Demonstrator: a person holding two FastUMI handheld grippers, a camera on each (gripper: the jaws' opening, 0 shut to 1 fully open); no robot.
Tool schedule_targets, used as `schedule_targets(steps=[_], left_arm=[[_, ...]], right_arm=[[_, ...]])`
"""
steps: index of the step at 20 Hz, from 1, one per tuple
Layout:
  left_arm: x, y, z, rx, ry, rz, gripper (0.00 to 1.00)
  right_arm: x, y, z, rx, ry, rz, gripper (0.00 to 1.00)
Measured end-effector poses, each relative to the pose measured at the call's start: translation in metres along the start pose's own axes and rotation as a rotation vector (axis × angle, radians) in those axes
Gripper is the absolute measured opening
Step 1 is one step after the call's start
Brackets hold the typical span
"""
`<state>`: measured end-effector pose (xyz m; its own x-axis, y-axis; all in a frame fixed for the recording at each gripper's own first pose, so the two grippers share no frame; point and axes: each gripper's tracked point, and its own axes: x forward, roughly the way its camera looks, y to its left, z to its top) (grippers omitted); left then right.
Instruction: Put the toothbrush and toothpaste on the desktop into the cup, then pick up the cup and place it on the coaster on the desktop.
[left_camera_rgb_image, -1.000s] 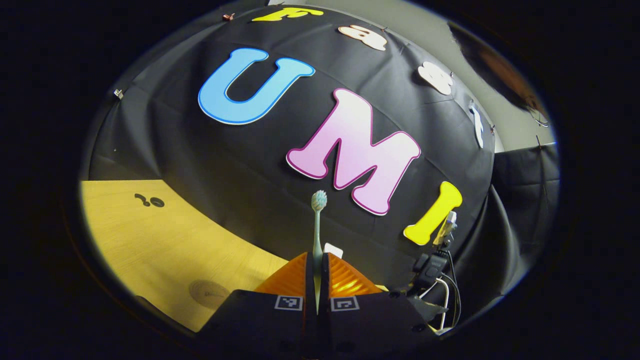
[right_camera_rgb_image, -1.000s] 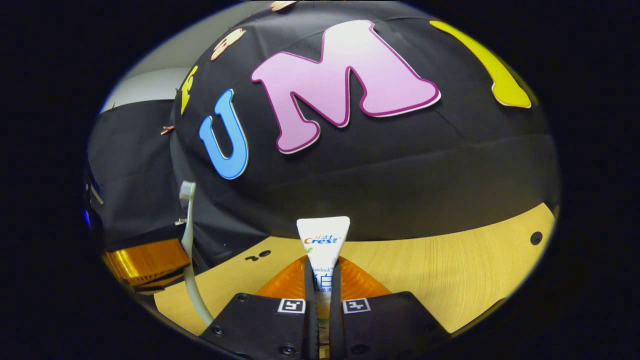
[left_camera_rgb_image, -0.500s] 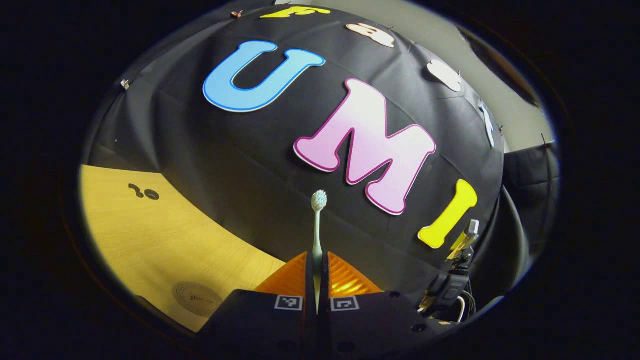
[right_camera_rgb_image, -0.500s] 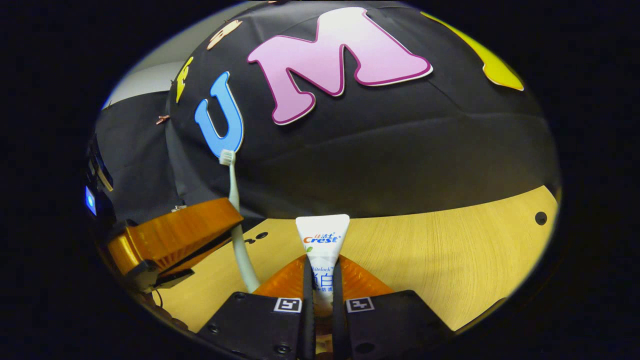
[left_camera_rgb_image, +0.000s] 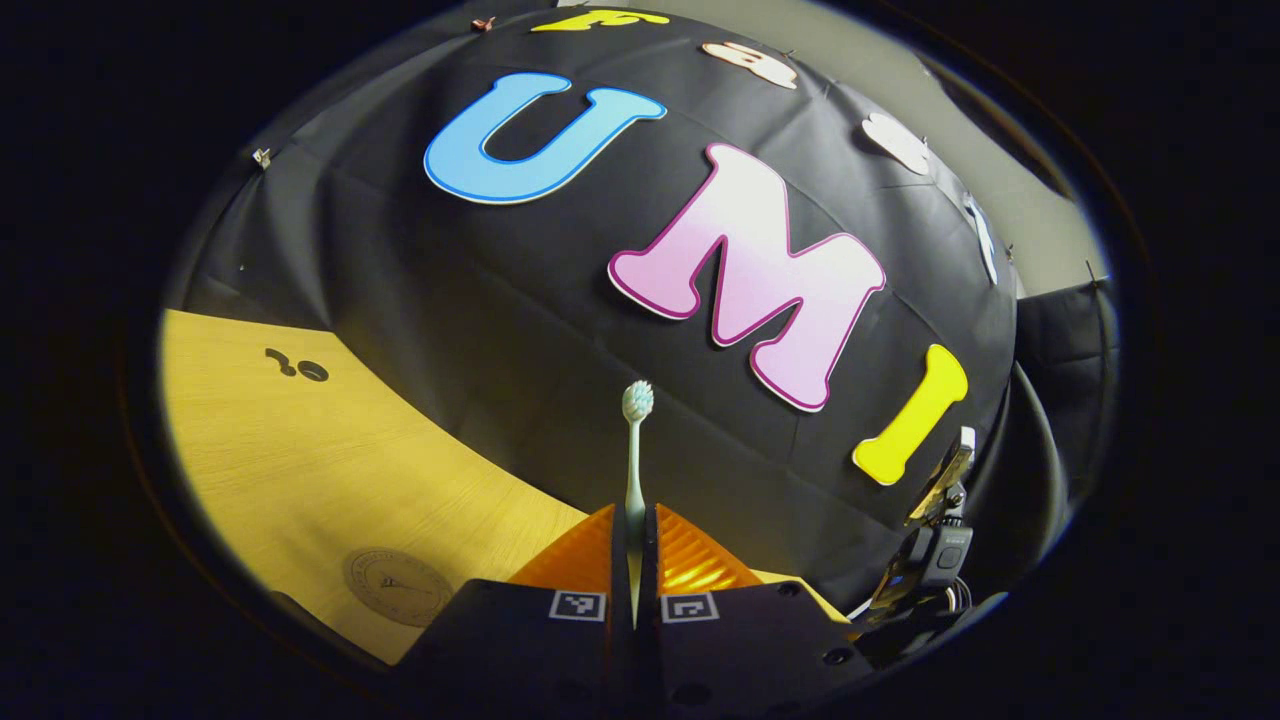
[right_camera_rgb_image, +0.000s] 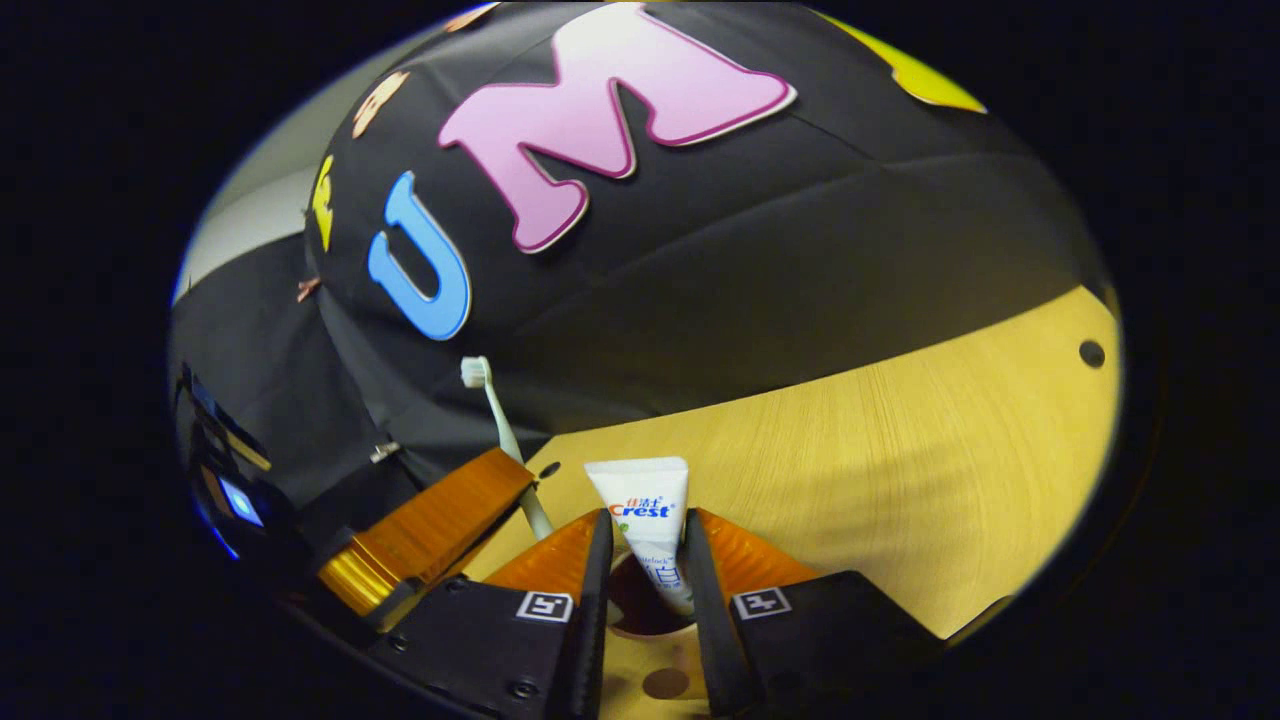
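Note:
My left gripper (left_camera_rgb_image: 634, 515) is shut on the handle of a pale green toothbrush (left_camera_rgb_image: 636, 440), which stands upright with its bristle head on top. A round coaster (left_camera_rgb_image: 398, 587) lies on the wooden table (left_camera_rgb_image: 300, 470), low and to the left of it. In the right gripper view, my right gripper (right_camera_rgb_image: 647, 520) is open. A white toothpaste tube (right_camera_rgb_image: 640, 495) stands loose between its fingers, flat end up. The tube's lower part drops into a dark round mouth that looks like the cup (right_camera_rgb_image: 625, 608). The left gripper (right_camera_rgb_image: 520, 478) hovers just left of it with the toothbrush (right_camera_rgb_image: 492, 400).
The wooden table (right_camera_rgb_image: 900, 450) stretches to the right of the cup, with a small dark hole (right_camera_rgb_image: 1091, 353) near its far corner. The black cloth wall stands close behind. The right gripper's housing and cables (left_camera_rgb_image: 935, 560) sit at the lower right of the left gripper view.
My right gripper has tipped down and opened, letting go of the toothpaste, which now stands in the dark opening. The left gripper with the toothbrush has come closer to the right one.

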<state>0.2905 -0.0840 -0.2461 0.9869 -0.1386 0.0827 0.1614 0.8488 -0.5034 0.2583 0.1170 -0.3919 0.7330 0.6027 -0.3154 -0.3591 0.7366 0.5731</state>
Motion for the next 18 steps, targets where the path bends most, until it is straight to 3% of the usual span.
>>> schedule_targets(steps=[4,5,6,7,14,18], left_arm=[[0.007,0.002,0.002,0.007,-0.019,0.010,0.06],[0.009,0.004,-0.001,0.008,-0.018,0.017,0.06],[0.011,0.005,-0.006,0.009,-0.011,0.022,0.06],[0.012,0.007,-0.012,0.007,-0.005,0.028,0.06],[0.010,0.004,-0.047,0.062,0.034,0.030,0.06],[0.006,0.009,-0.055,0.080,0.029,0.046,0.06]], right_arm=[[-0.006,-0.005,0.021,0.103,-0.047,-0.022,0.46],[-0.009,-0.008,0.023,0.105,-0.049,-0.036,0.38],[-0.015,-0.011,0.025,0.103,-0.052,-0.044,0.38],[-0.021,-0.014,0.027,0.098,-0.056,-0.053,0.49],[-0.052,-0.037,0.012,0.096,-0.027,-0.087,0.50],[-0.058,-0.033,0.010,0.094,-0.033,-0.062,0.50]])
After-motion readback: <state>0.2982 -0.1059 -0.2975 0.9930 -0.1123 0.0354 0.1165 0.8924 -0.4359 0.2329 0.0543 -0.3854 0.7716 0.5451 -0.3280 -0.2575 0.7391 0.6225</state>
